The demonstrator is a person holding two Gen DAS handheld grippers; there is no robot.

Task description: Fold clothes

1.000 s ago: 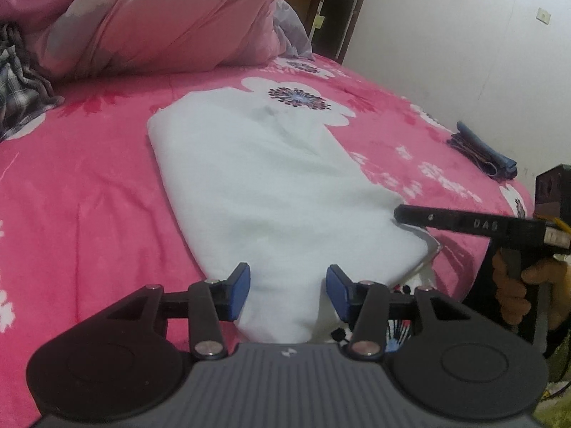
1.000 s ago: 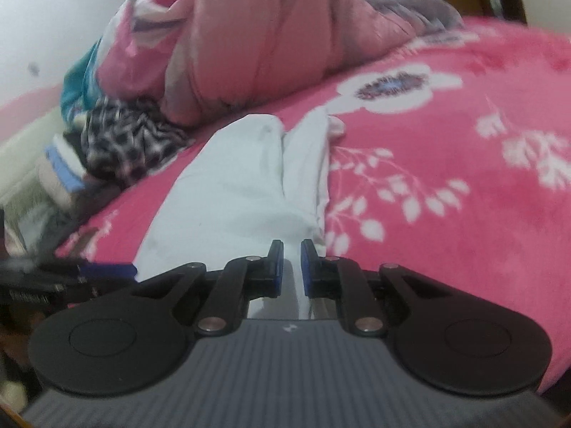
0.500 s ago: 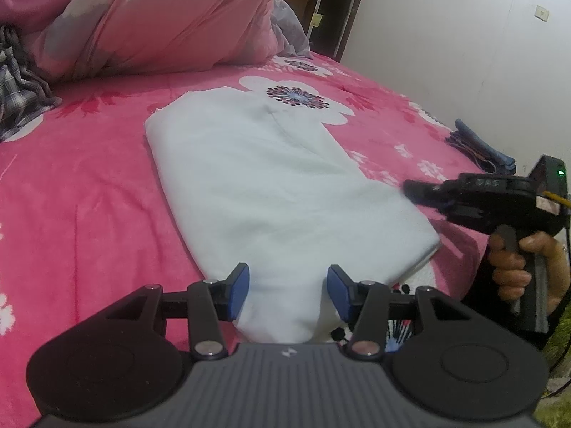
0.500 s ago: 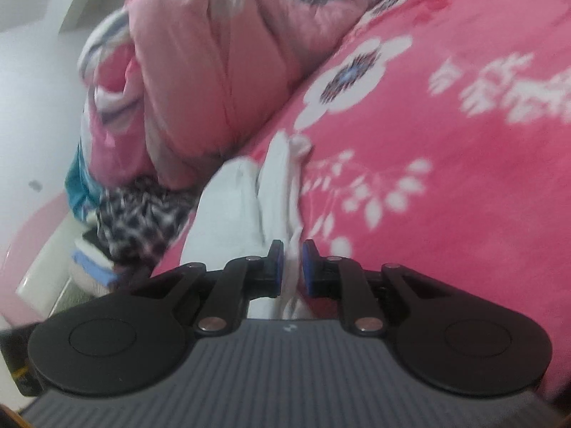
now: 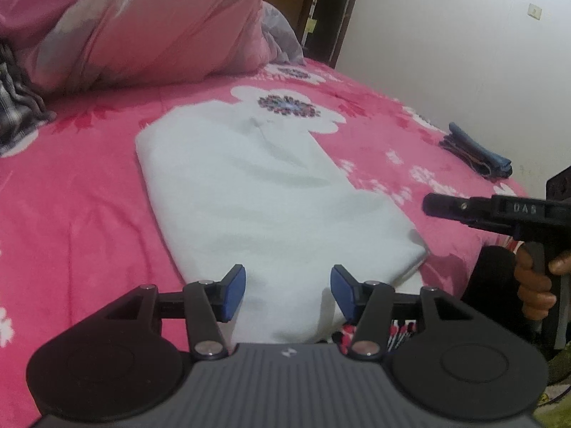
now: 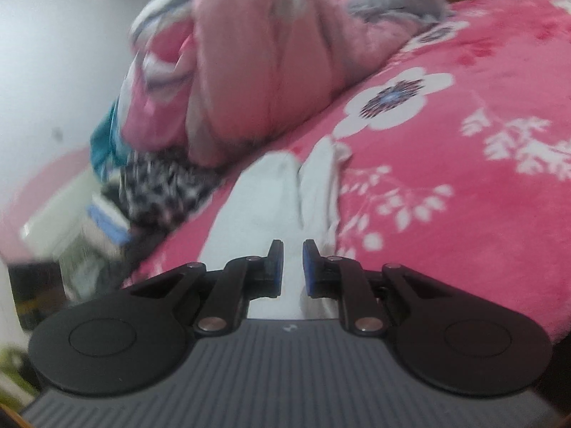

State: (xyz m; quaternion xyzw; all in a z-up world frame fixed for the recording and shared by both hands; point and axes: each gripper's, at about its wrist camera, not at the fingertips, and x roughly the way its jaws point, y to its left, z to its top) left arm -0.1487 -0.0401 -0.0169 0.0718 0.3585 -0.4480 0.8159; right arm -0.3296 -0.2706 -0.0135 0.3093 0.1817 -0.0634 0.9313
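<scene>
Far left, plaid cloth (image 5: 16, 107) and pink duvet (image 5: 142, 25) piled at the head of the bed, well clear of my work.

My left gripper (image 5: 288, 292) sits wide open at the near end of the white garment (image 5: 257, 192), nothing between the pads, near hem just under and ahead of them. Garment lies flat on the pink floral bedspread (image 5: 71, 196), already narrowed lengthwise, a flap laid over the top w/ a seam showing near the far end.

My judgement: lengthwise fold's in, crosswise fold looks like what's left, but it'd fit equally w/ me just smoothing after a fold. So can't settle more than that.

If near hem gets taken: both corners need pinching together, thin fabric, easy to grab only the top layer.

Right side: my right gripper (image 5: 446, 207) hovers off the garment's right edge, not touching. In its own view (blurry) the gap between pads is narrow, no cloth in it, garment behind.

Room: bare bedspread both sides; folded blue stack (image 5: 478, 157) far right near the bed edge, well apart.
</scene>
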